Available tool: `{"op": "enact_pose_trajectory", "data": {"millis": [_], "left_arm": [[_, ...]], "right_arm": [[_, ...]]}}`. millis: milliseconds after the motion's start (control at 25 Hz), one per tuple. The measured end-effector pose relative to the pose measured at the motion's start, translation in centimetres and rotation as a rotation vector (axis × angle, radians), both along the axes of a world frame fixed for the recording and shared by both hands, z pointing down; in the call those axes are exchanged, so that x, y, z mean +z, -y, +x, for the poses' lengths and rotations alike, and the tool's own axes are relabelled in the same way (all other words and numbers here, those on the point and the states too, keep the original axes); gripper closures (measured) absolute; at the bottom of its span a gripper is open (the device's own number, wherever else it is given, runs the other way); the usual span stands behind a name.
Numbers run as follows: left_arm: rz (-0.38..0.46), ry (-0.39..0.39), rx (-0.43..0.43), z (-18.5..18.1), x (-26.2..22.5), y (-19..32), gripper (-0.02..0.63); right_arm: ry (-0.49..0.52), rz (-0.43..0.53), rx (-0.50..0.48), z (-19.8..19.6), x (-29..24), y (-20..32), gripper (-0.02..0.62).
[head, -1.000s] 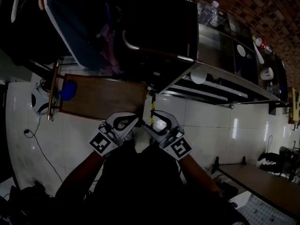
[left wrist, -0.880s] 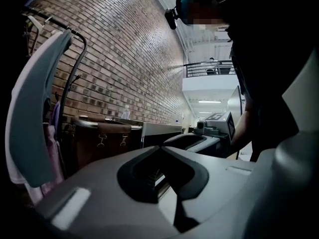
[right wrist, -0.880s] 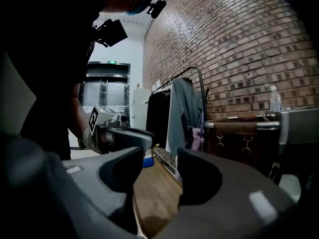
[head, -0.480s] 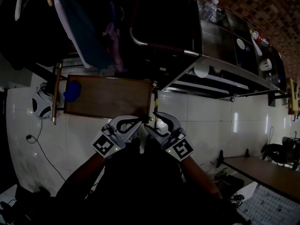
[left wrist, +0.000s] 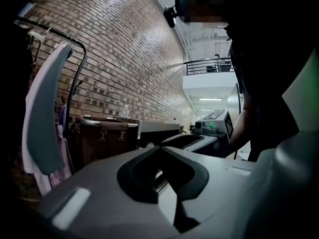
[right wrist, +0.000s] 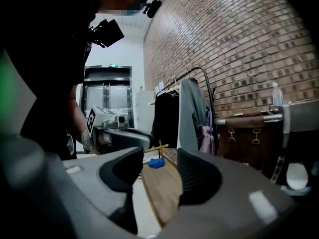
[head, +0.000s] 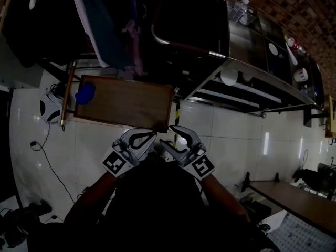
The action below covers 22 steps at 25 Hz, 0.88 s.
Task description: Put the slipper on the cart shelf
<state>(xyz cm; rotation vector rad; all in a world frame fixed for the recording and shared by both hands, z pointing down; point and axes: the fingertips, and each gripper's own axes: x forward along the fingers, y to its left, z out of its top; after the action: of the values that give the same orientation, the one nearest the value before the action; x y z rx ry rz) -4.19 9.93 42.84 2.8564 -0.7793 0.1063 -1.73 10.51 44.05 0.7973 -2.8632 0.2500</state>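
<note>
— Grey things are the closest to us. What are they?

— Those are the two tools. The left hand-held gripper (head: pixel 143 138) has its jaws pressed together, with nothing in them. The right hand-held gripper (head: pixel 171 136) has its jaws wide apart, and nothing is in them either. Both are held side by side, close to the person's body.

— Where is the slipper?

— Look past the tools. A brown wooden board (head: pixel 126 105) lies on the white floor (head: pixel 231 135). At its far left end sits a small blue thing (head: pixel 85 93). I think that is the slipper. It is well apart from both tools, and it is too small to tell which way it points.

— And the cart?

— Farther on, to the right. It is a shiny metal cart (head: pixel 239 100) with shelves one above the other. Clothes (head: pixel 102 33) hang from a rack behind the board.

— So which step are we at?

— The very first one, I'd say. Nothing is picked up yet, so getting to the slipper comes first.

— What does the next move need?

— The right tool looks ready, since it is already open. It would have to go forward and to the left, down low over the board, until the slipper sits between its jaws. Only then should it squeeze. The slipper looks low and soft, so the jaws may need to catch an edge of it. After that comes a long carry to the right, over to a shelf on the cart.
</note>
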Motion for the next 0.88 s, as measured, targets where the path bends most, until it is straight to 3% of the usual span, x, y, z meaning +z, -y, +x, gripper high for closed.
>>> {"op": "enact_pose_trajectory", "data": {"millis": [360,880], "left_arm": [[-0.015,0.018,-0.028,-3.5,0.6,-0.7,0.601],[-0.012,-0.020,0.090,-13.2,1.0,3.1,0.601]], "right_arm": [[0.011,-0.025,-0.043,-3.4,0.6,-0.8,0.379],[0.035,-0.062,0.084,-13.6,0.7,3.8,0.405]]}}
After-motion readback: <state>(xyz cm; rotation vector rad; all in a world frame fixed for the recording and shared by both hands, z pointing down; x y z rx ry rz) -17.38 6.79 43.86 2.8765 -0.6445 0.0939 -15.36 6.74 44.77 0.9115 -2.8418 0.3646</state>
